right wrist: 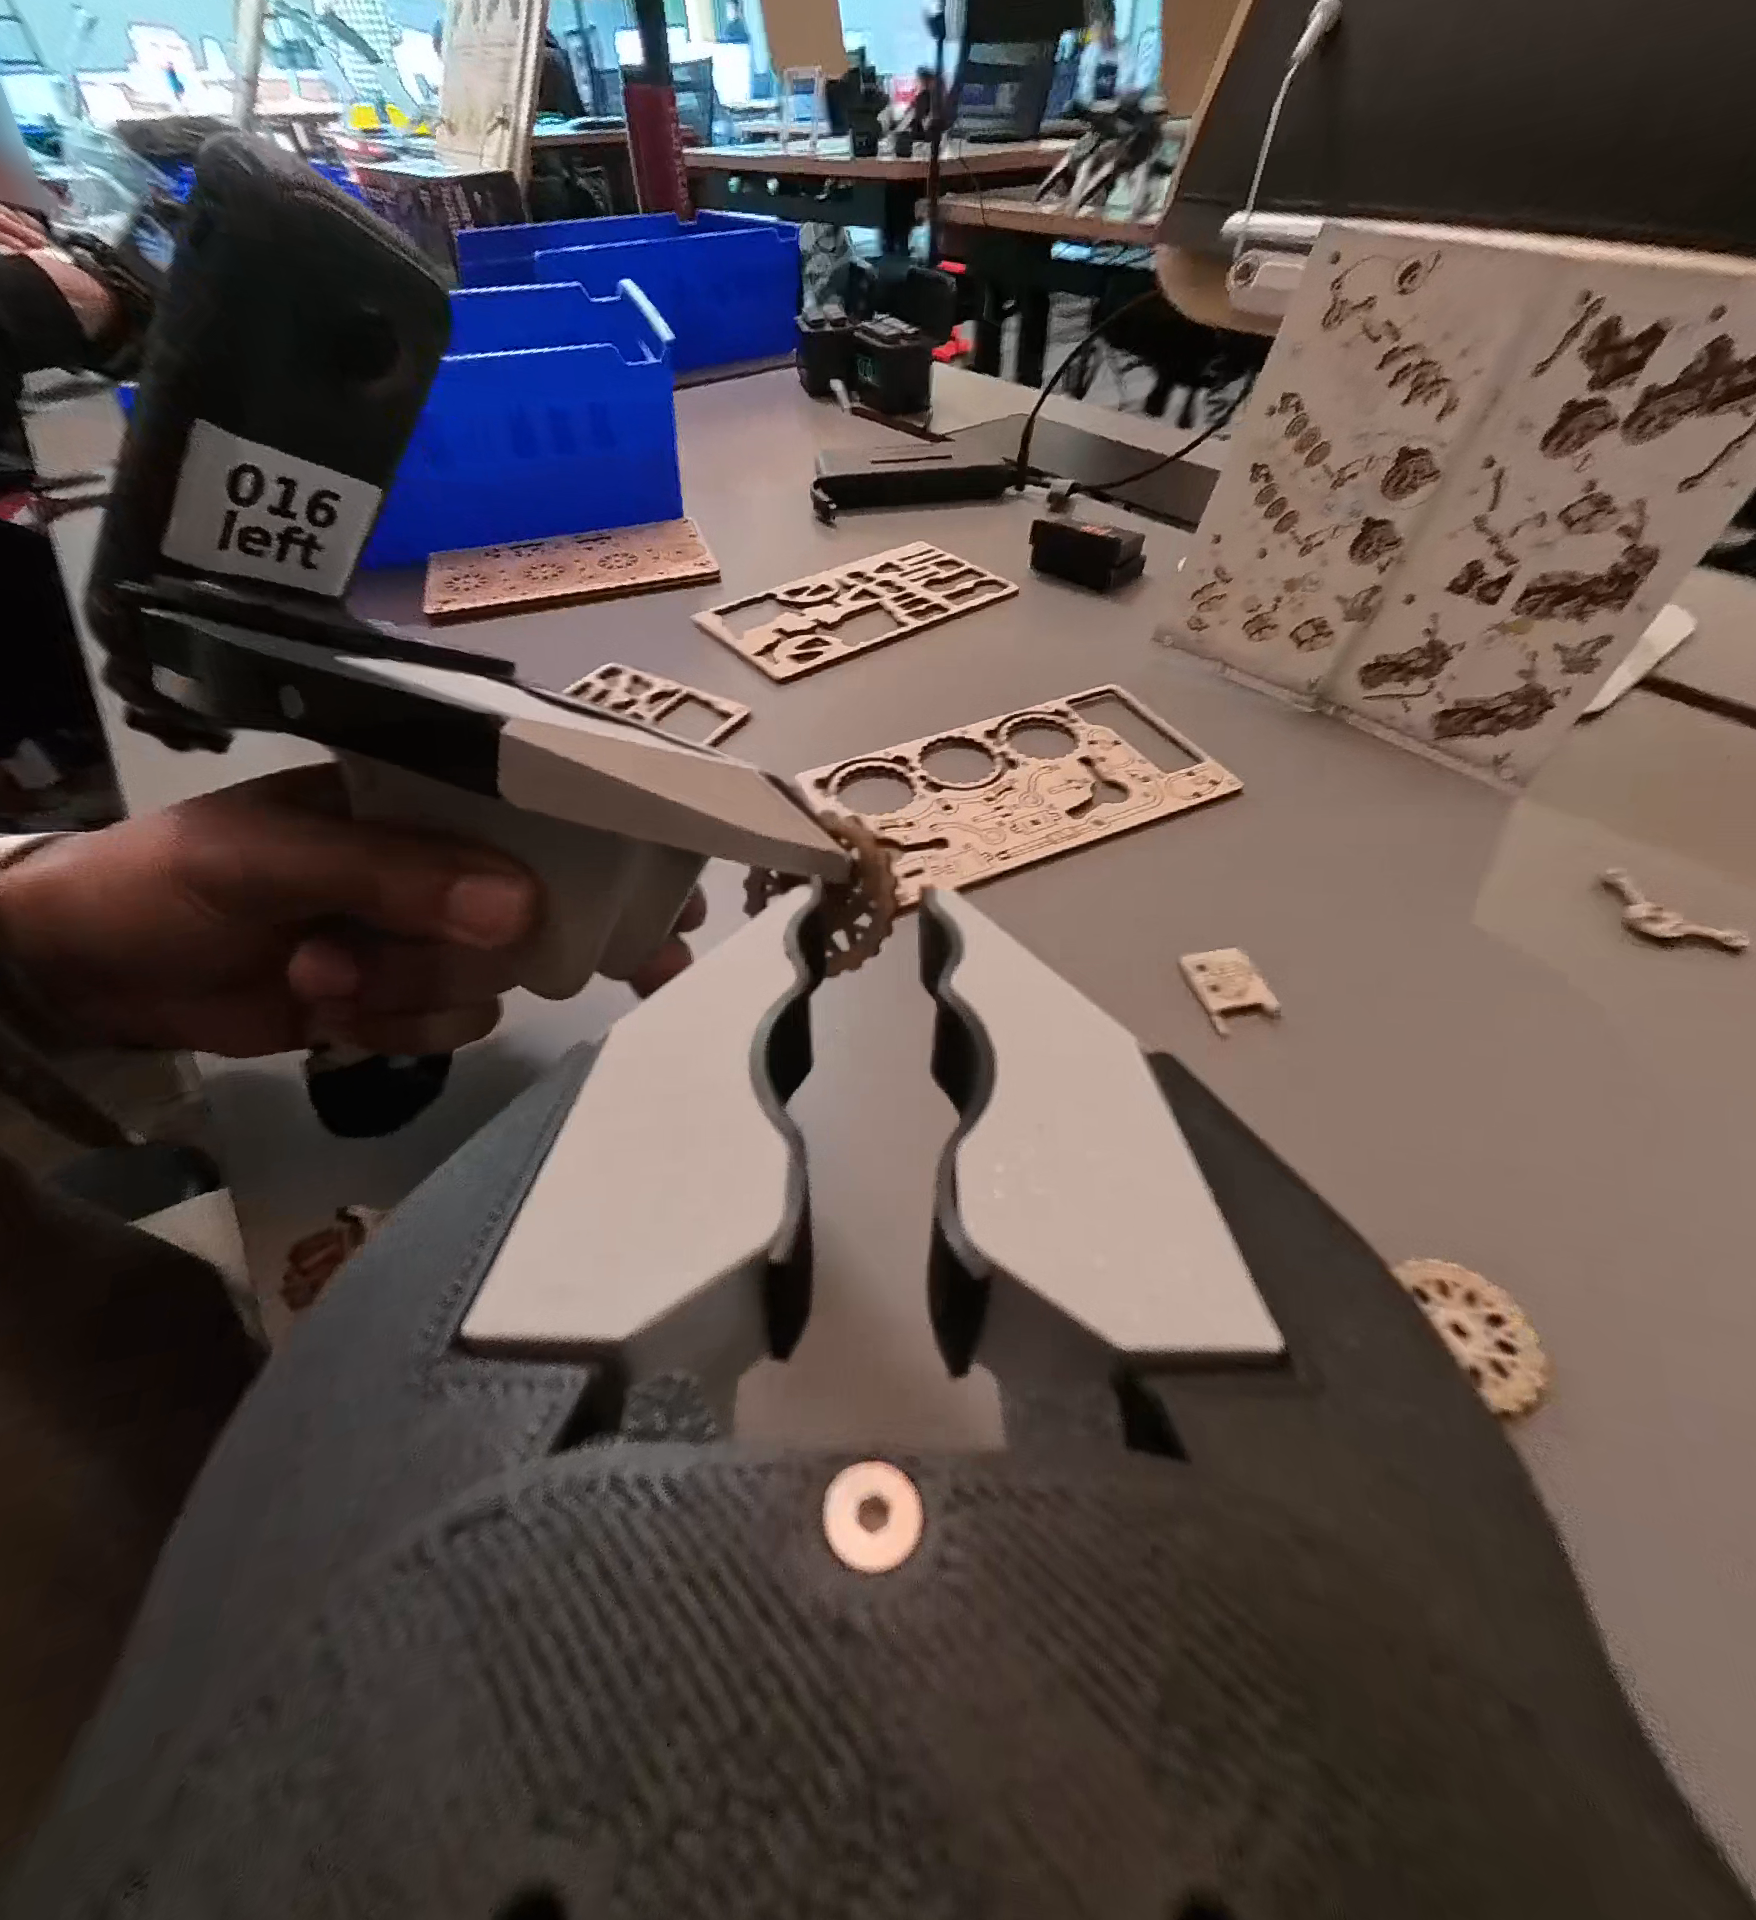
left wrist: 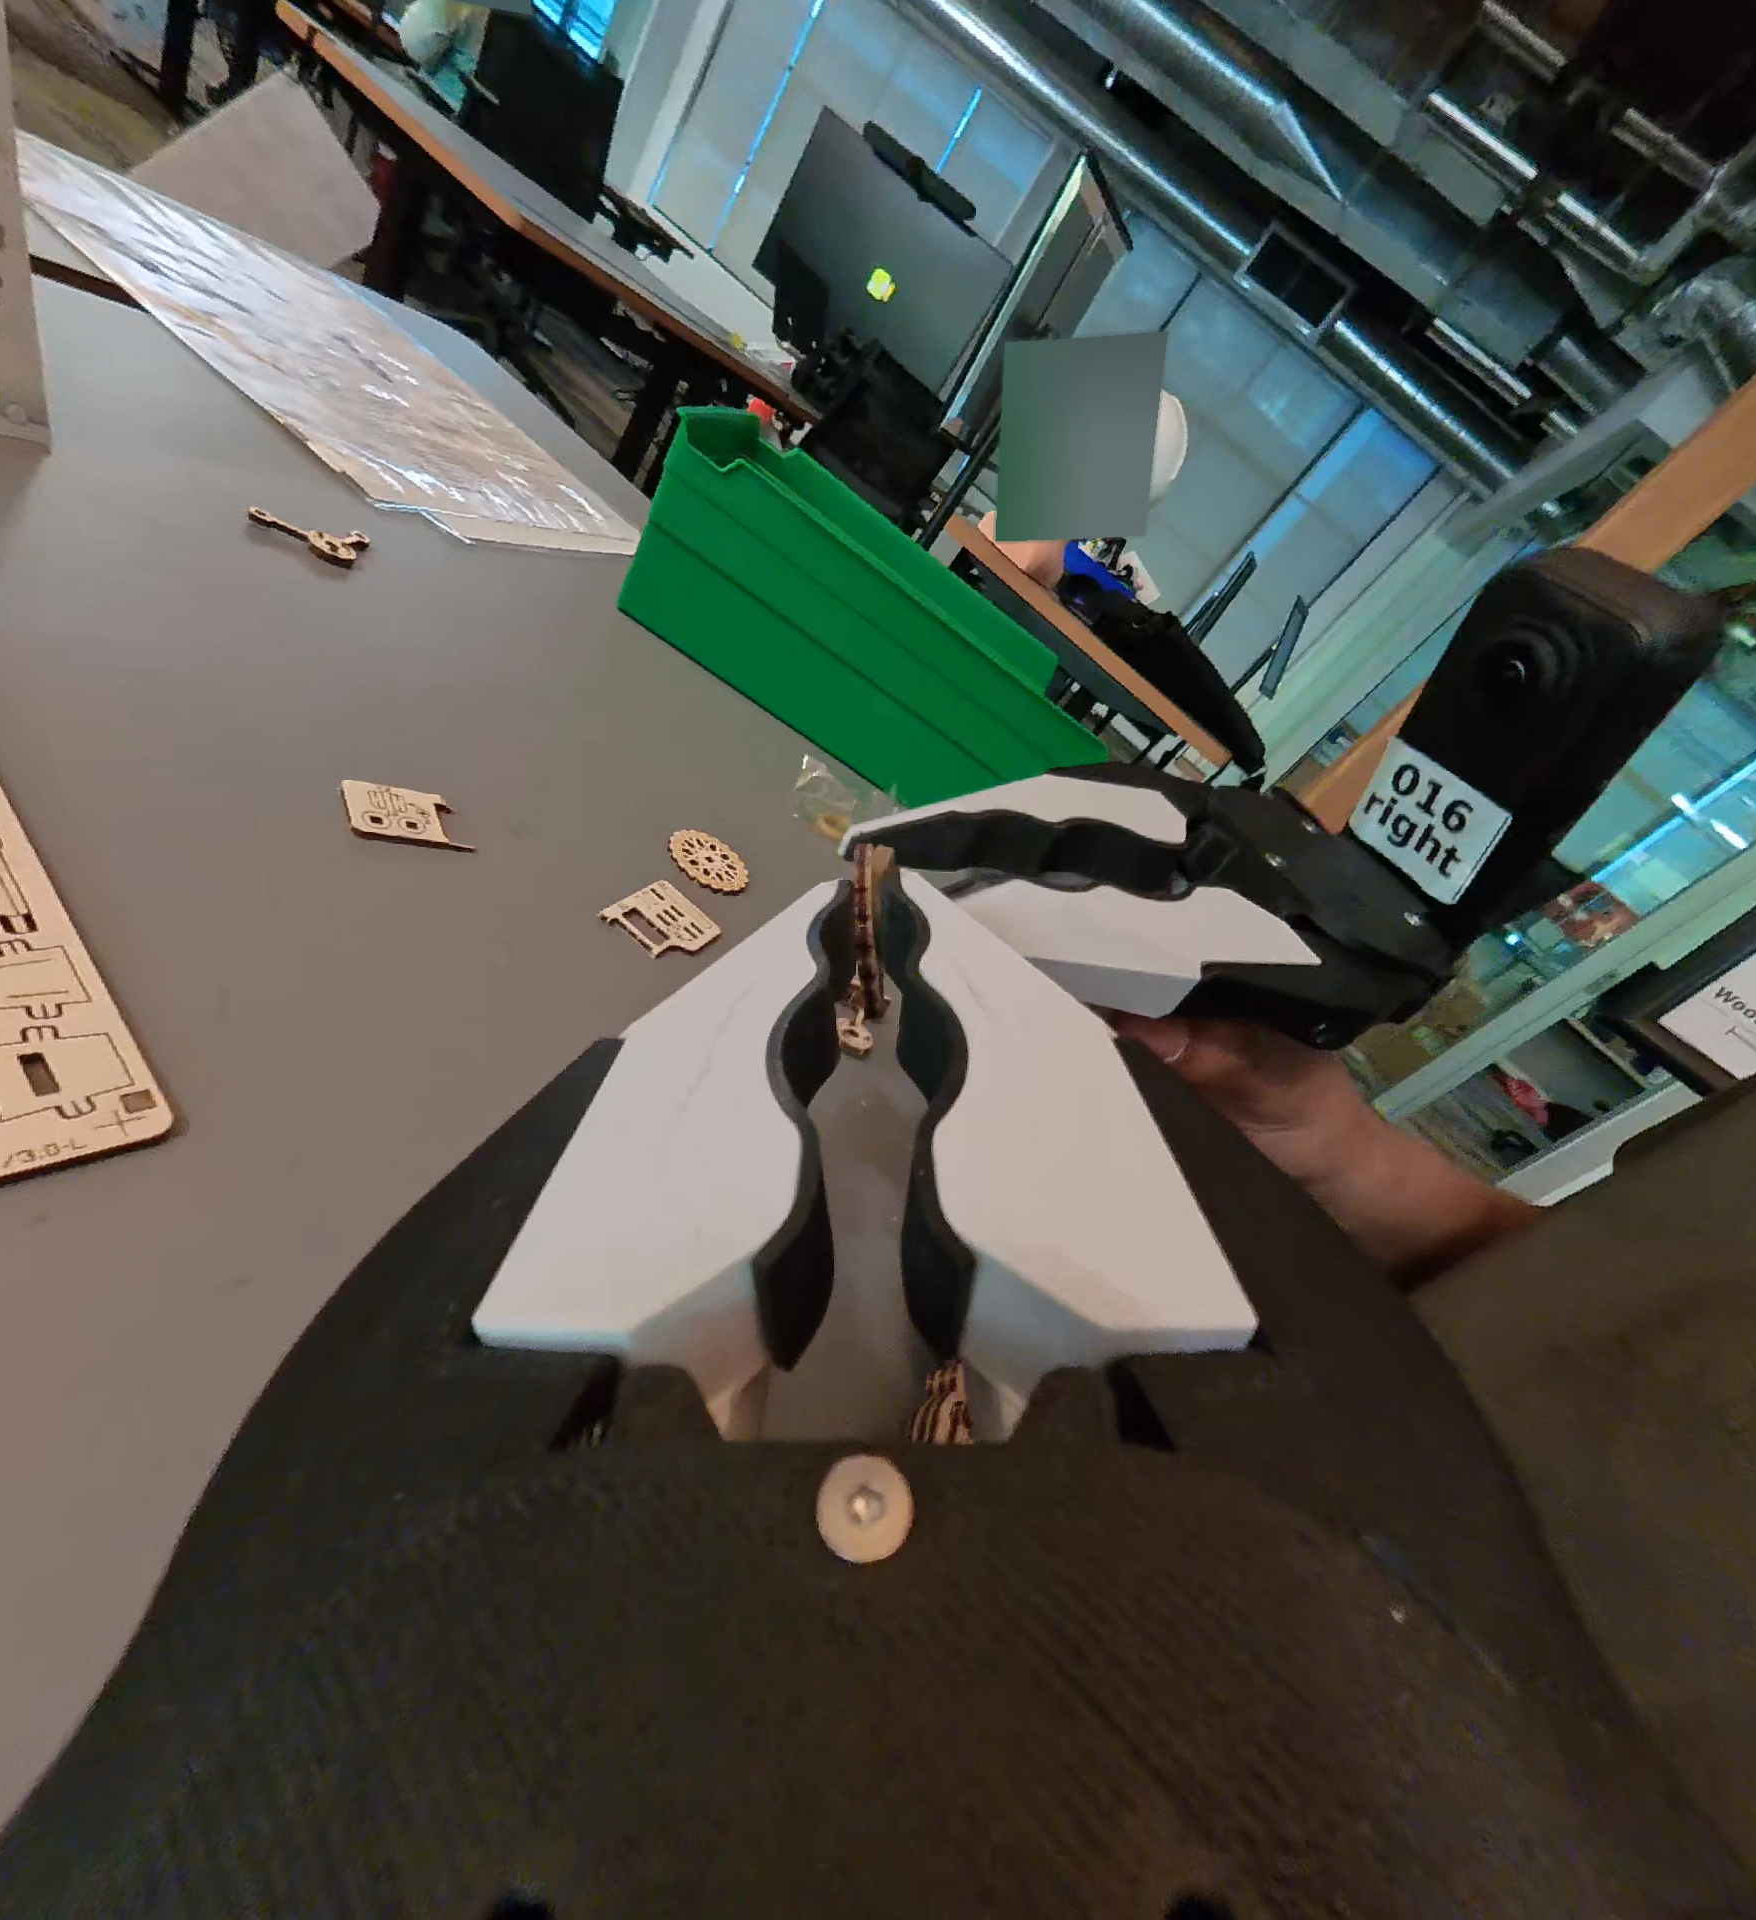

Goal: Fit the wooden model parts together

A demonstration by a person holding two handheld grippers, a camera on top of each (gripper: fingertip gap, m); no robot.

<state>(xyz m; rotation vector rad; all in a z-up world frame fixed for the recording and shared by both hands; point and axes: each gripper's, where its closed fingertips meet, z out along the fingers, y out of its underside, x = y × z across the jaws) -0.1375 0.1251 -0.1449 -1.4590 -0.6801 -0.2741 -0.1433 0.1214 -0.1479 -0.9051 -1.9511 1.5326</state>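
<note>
The wooden gear [right wrist: 856, 902] is clamped edge-on at the tips of the left gripper [left wrist: 866, 896], raised off the table [left wrist: 230, 727]. In the left wrist view it shows as a thin toothed strip between the two fingers, with a smaller bit of wood hanging just below it; whether that bit is joined to the gear I cannot tell. The right gripper [right wrist: 869, 920] meets it tip to tip: its fingers stand slightly apart, the left one against the gear's rim and the right one clear of it, so it holds nothing that I can see.

I judge the gear to be very light, stiff and brittle: thin laser-cut ply with fine teeth and pierced spokes. It should be gripped across its flat faces near the hub, not on the teeth, and pressed gently.

Just beyond the left gripper's tips lie one loose gear [left wrist: 709, 860] and one small slotted plate [left wrist: 658, 917]. Farther ahead and to the left of it lie one squarish plate [left wrist: 398, 811] and one key-shaped piece [left wrist: 308, 536]. Farther ahead of the right gripper lie five part sheets, the nearest a punched sheet [right wrist: 1019, 784] with round holes, then two blue bins [right wrist: 541, 436]. One green bin [left wrist: 832, 623] stands beyond the left gripper.
</note>
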